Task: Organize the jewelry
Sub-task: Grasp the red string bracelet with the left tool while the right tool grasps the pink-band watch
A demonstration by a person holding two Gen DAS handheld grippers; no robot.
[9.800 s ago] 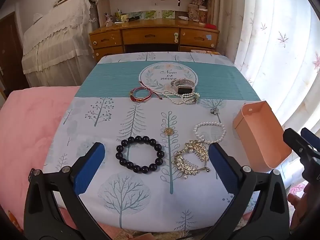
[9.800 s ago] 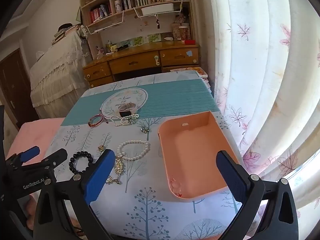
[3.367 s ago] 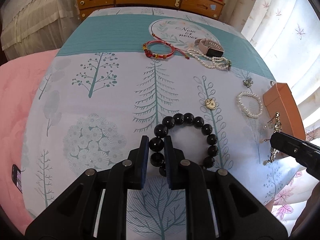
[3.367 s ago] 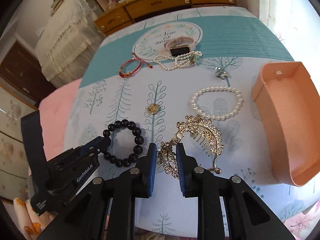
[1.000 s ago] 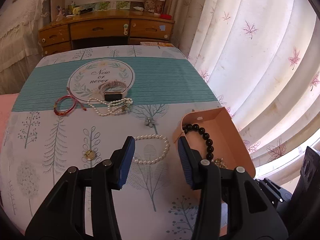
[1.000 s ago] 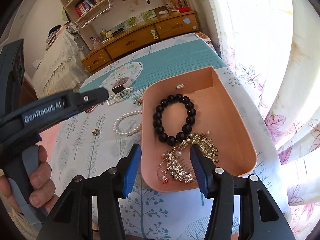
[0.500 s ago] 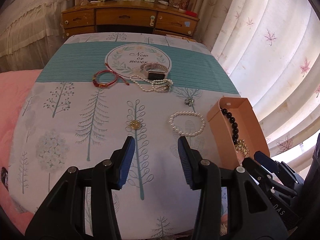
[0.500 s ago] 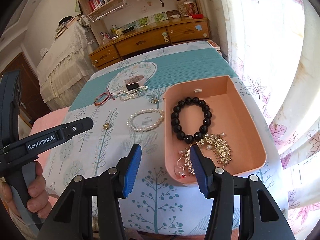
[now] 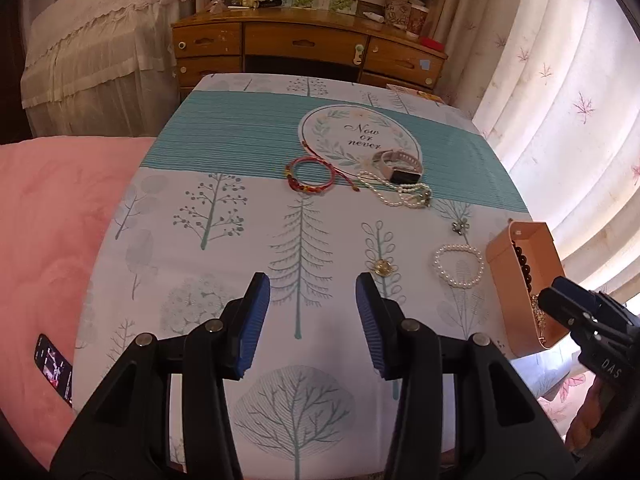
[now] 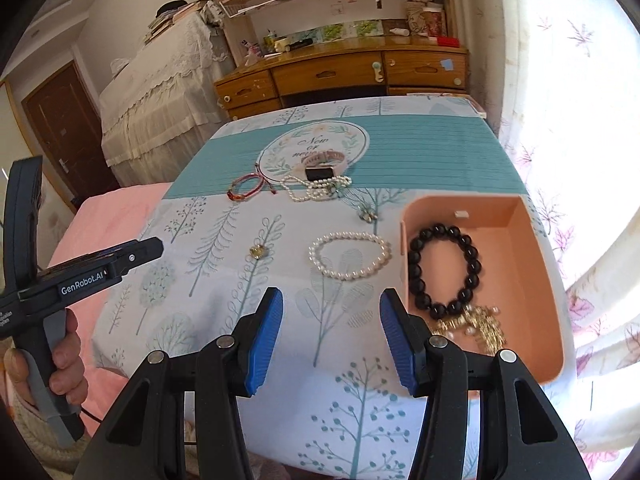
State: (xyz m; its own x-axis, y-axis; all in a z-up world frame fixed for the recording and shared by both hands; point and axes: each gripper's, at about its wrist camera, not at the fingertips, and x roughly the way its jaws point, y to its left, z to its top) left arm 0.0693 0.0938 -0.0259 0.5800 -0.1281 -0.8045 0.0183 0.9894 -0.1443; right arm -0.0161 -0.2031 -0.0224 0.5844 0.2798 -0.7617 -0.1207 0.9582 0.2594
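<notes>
The peach tray (image 10: 516, 216) at the table's right edge holds the black bead bracelet (image 10: 444, 270) and the gold hair comb (image 10: 476, 326); the tray also shows in the left wrist view (image 9: 504, 276). On the cloth lie a white pearl bracelet (image 10: 349, 255) (image 9: 459, 266), a small gold pendant (image 10: 258, 252) (image 9: 383, 267), a small flower brooch (image 10: 367, 213), a pearl necklace (image 10: 316, 188), a watch (image 10: 320, 172) and a red cord bracelet (image 10: 245, 190) (image 9: 310, 176). My left gripper (image 9: 312, 292) is open and empty above the near table. My right gripper (image 10: 331, 308) is open and empty just short of the pearl bracelet.
A pink bed cover (image 9: 44, 216) with a phone (image 9: 54, 362) lies left of the table. A wooden desk (image 9: 308, 46) stands behind the table. Curtains (image 10: 580, 120) hang close on the right. The left gripper's body (image 10: 80, 276) shows at the left of the right wrist view.
Both grippers have drawn back from the tray and to the left, open and empty. The bead bracelet and comb stay in the tray.
</notes>
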